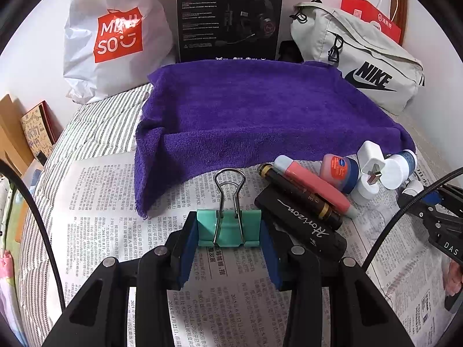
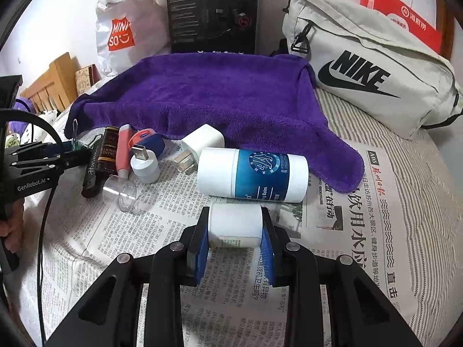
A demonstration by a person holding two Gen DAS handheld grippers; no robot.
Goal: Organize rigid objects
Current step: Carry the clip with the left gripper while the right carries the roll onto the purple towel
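My left gripper (image 1: pixel 229 228) is shut on a teal binder clip (image 1: pixel 228 228), its wire handles pointing forward over the newspaper (image 1: pixel 115 202). Just right of it lie a black Horizon case (image 1: pixel 303 228), a dark tube (image 1: pixel 301 196), a pink tube (image 1: pixel 315 188), a small Vaseline jar (image 1: pixel 338 169) and a white USB plug (image 1: pixel 371 162). My right gripper (image 2: pixel 235 225) is shut on a small white bottle (image 2: pixel 235 225), just in front of a larger white and blue balm bottle (image 2: pixel 251 175) lying on its side. The purple towel (image 2: pixel 208 98) lies behind the row.
A clear plastic cap (image 2: pixel 121 192) and a white charger (image 2: pixel 199 141) lie on the newspaper (image 2: pixel 361 231). A Nike bag (image 2: pixel 370 72), a black headset box (image 2: pixel 212 14) and a Miniso bag (image 2: pixel 124 29) stand against the wall. The left gripper shows in the right wrist view (image 2: pixel 72 151).
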